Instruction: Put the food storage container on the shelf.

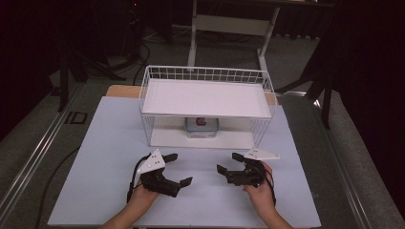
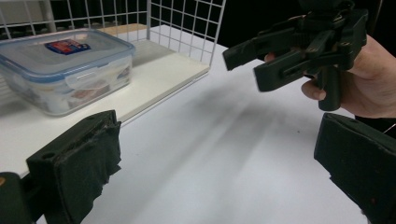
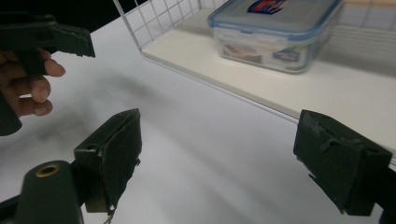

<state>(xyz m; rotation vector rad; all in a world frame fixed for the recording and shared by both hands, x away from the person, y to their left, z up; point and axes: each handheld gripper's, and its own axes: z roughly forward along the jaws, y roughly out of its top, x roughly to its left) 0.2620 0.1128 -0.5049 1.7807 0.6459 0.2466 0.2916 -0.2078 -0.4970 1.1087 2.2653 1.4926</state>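
On the left, the left gripper (image 1: 177, 169) hovers over the white table (image 1: 95, 157), jaws spread wide, nothing between them. Centre stage, the clear food box (image 1: 202, 127) with its blue-rimmed lid sits on the bottom shelf of the wire rack (image 1: 205, 76), beyond both grippers. On the right, the right gripper (image 1: 228, 162) is released too, empty, well short of the box.

Lab: dark curtains (image 1: 367, 71), floor rails (image 1: 28, 157)
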